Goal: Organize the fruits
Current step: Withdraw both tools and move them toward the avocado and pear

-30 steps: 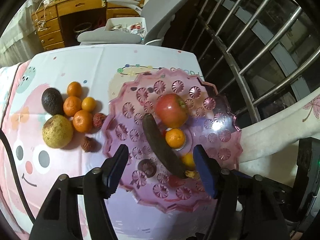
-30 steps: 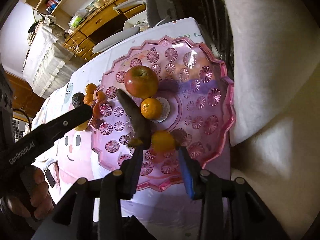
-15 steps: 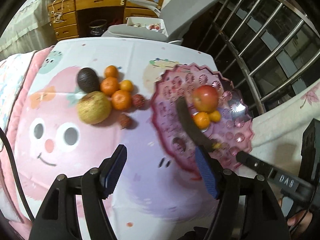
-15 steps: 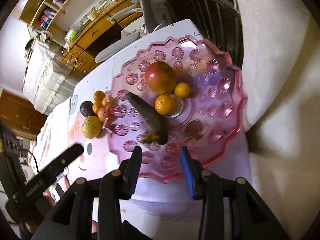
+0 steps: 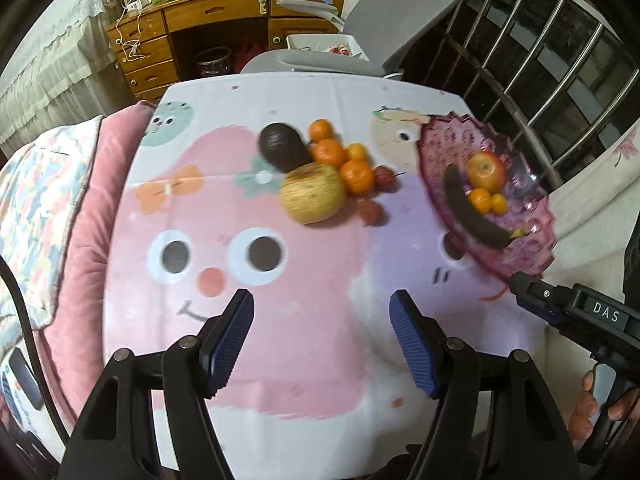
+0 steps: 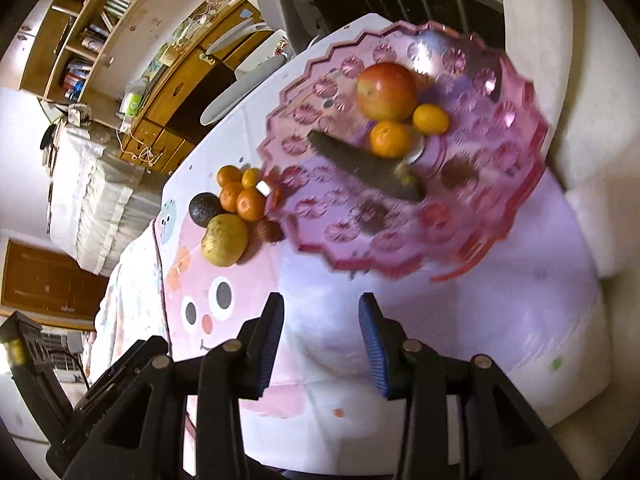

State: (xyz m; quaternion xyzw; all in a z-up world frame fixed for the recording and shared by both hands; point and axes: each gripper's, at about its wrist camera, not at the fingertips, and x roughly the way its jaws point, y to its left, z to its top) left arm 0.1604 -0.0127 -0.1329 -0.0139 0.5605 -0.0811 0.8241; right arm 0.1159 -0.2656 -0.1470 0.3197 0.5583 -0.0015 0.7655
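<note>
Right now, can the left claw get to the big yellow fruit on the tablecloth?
Probably yes. The left claw is open and holds nothing, and only bare tablecloth lies between it and the big yellow fruit. The avocado and the oranges crowd its far side, not the near one.

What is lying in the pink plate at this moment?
In the pink plate lie a red apple, two small oranges and a blackened banana. Whatever sits under the fruit is covered; the white patch beside the banana's tip is unclear.
</note>
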